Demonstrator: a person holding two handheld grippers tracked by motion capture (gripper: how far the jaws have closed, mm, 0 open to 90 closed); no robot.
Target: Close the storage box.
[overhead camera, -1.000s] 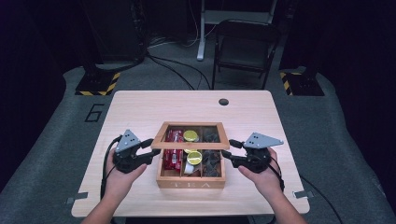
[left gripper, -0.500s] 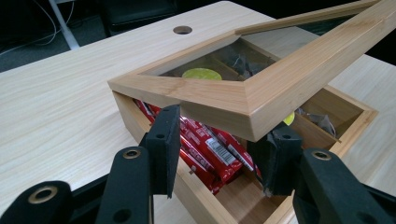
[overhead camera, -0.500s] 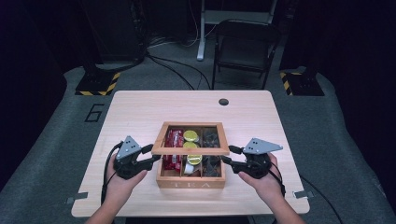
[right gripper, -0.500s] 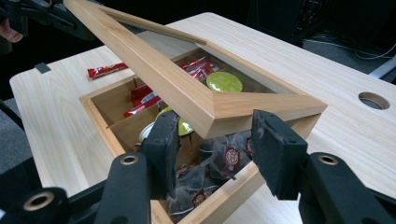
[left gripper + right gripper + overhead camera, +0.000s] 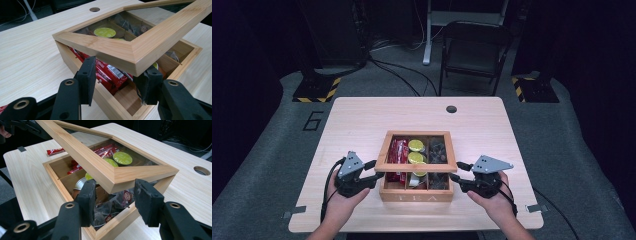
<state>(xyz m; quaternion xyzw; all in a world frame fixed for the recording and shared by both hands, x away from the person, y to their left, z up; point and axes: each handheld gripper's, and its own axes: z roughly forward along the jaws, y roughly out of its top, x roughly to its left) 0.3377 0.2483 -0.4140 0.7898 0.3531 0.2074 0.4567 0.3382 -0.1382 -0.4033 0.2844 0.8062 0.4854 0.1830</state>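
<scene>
Lid point(image 5: 140, 47) raised over tea box point(image 5: 416, 192), both grippers' jaws half-open at its corners; pad contact unclear, right compartment's contents murky.

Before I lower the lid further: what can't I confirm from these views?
- Left gripper pads' contact with the lid: left gripper view, lid corner hides it.
- Right gripper contact: right gripper view, lid corner overhangs the pads.
- Box front compartments: high view, lid's front rail covers them.
- Dark sachets: high view, too small.
</scene>
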